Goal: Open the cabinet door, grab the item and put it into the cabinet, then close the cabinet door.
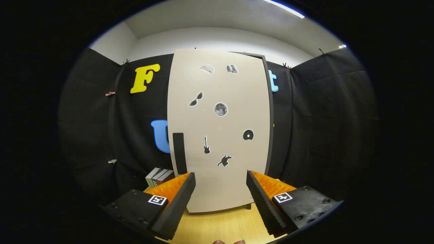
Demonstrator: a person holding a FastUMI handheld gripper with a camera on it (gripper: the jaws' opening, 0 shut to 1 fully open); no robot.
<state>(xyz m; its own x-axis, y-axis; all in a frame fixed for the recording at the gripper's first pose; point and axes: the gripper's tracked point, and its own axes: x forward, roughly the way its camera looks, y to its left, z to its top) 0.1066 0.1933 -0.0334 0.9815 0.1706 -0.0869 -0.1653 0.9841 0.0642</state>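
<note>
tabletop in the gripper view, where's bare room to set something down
Bare wood of the tabletop lies between the open gripper fingers, up to the foot of the cabinet door. It is tighter beside the door's dark handle, where books stand against the booth wall.

- Setting: an indoor recording booth, staged rather than lived-in.
- Enclosure: black cloth (322,118) hangs as walls on three sides, fastened along its top edge with small clips (126,62).
- Room shell: plain white wall and ceiling (217,30) rise above the cloth, lit by a strip light (283,8).
- Furnishing: a pale cabinet (217,135) with decorative stickers stands on a light wooden tabletop (220,225).
- Props: a few books (159,176) stand beside the cabinet.
</note>
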